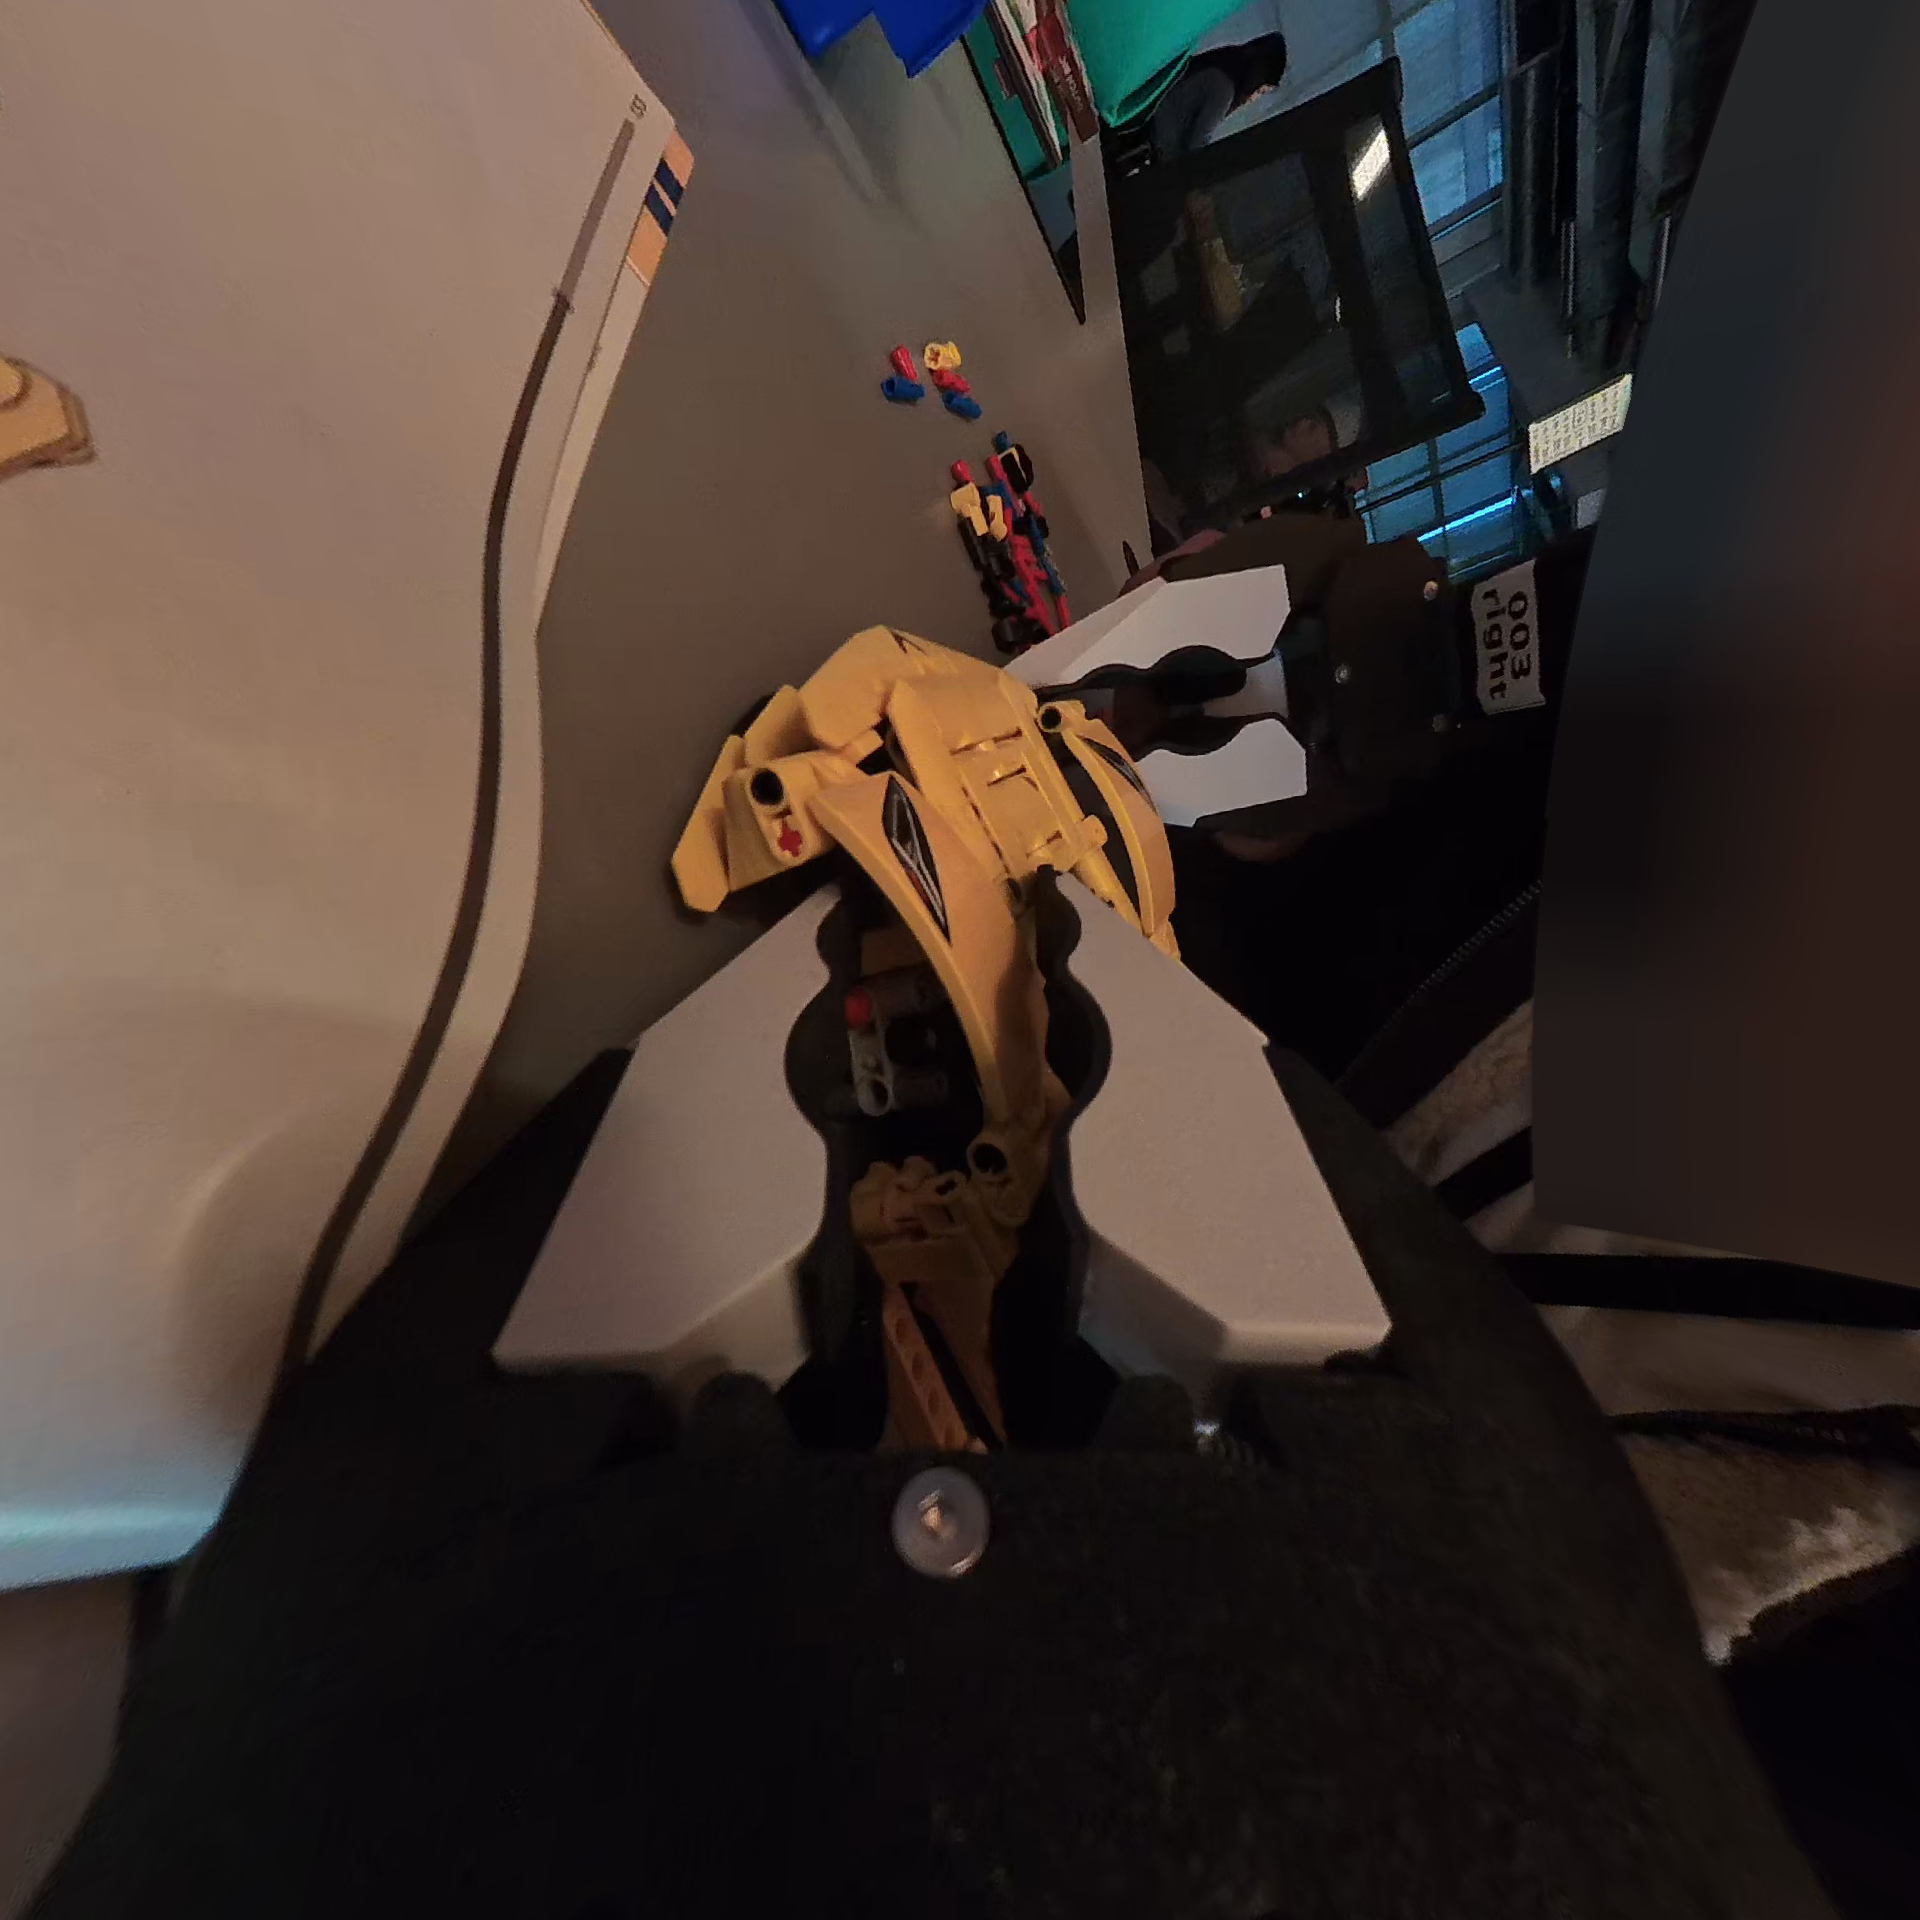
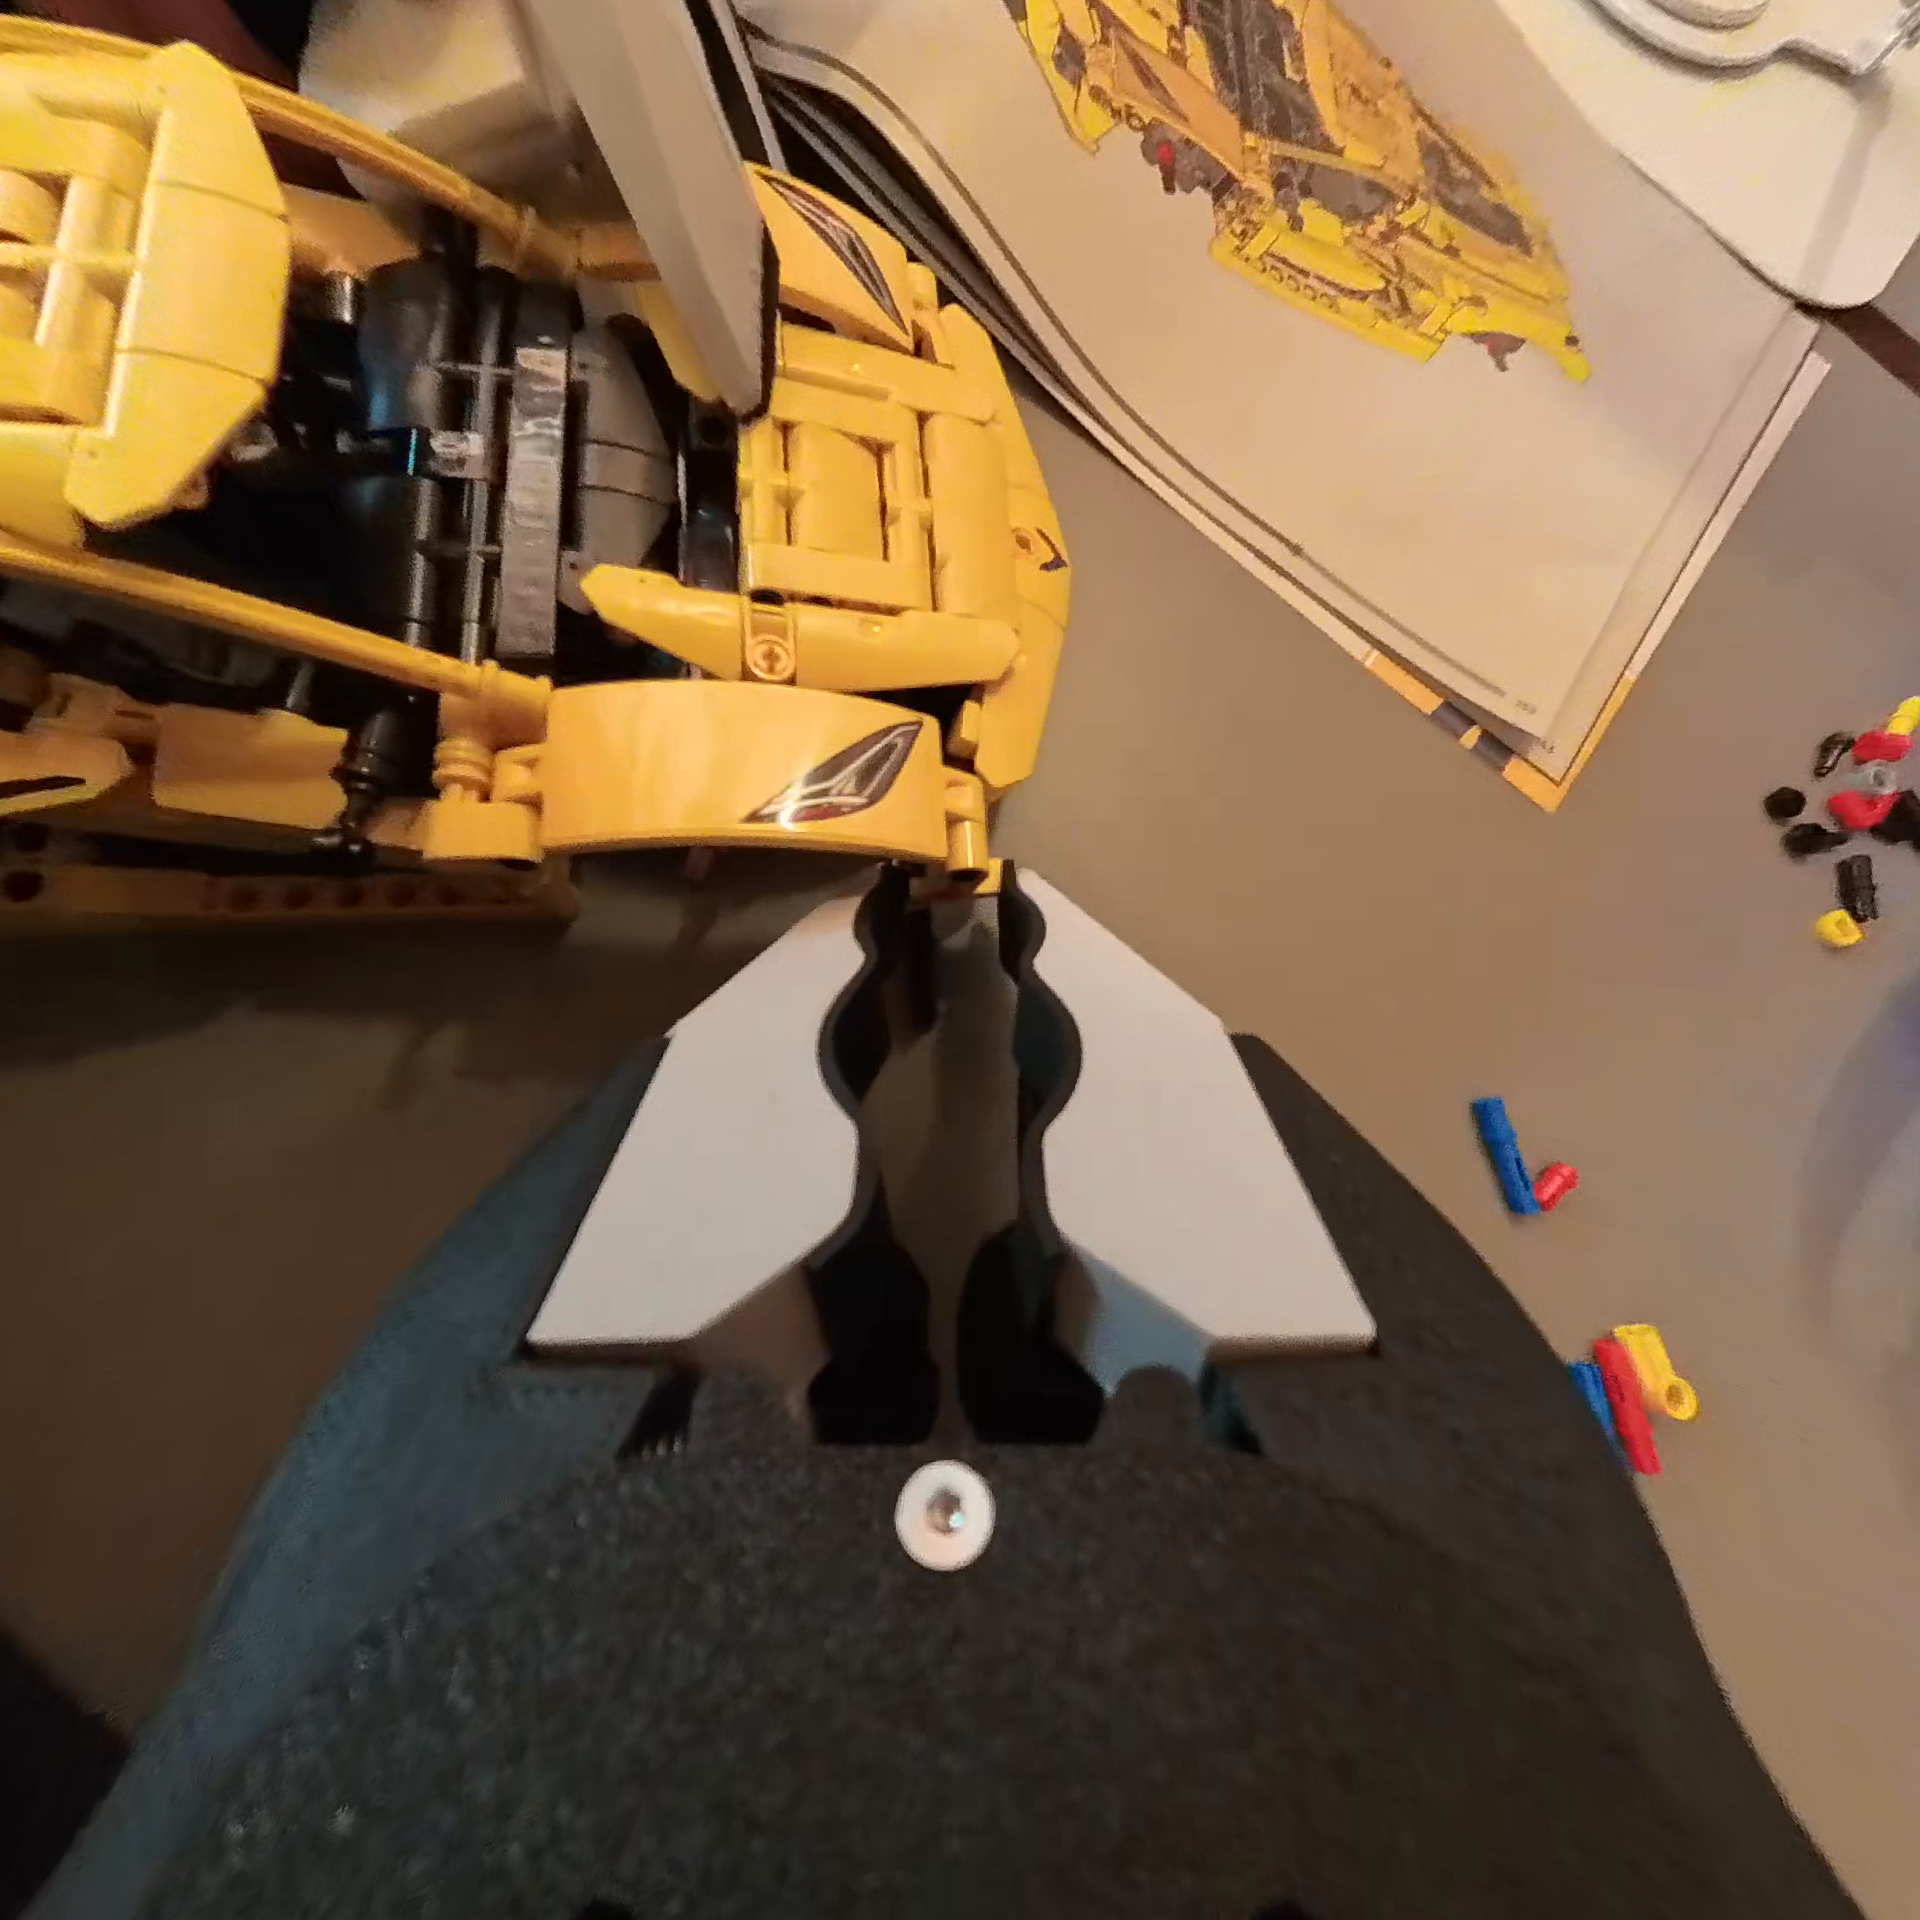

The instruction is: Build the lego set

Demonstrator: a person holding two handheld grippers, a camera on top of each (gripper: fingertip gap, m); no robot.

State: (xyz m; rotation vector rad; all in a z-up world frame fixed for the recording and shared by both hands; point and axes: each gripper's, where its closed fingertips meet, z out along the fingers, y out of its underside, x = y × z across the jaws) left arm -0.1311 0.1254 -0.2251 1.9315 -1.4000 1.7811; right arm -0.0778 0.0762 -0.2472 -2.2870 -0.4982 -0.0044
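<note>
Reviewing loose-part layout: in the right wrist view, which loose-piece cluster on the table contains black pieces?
The far cluster beside the instruction booklet; the two nearer groups show only blue, red and yellow.

Sticker on body of right gripper (image 1: 1091,717): white label (image 1: 1507,649), black printed characters in two rows, legible; content not reproduced.
Instruction booklet (image 2: 1351,499): small page number at the page corner (image 2: 1524,707), too small to read.
Yellow Lego car (image 2: 883,499): round emblem (image 2: 769,657) on the nose panel; no lettering can be made out.
Paper sheet in background (image 1: 1579,421): rows of fine print, illegible.
Box beyond the table (image 1: 1049,73): printed red and white face, blurred, illegible.
</note>
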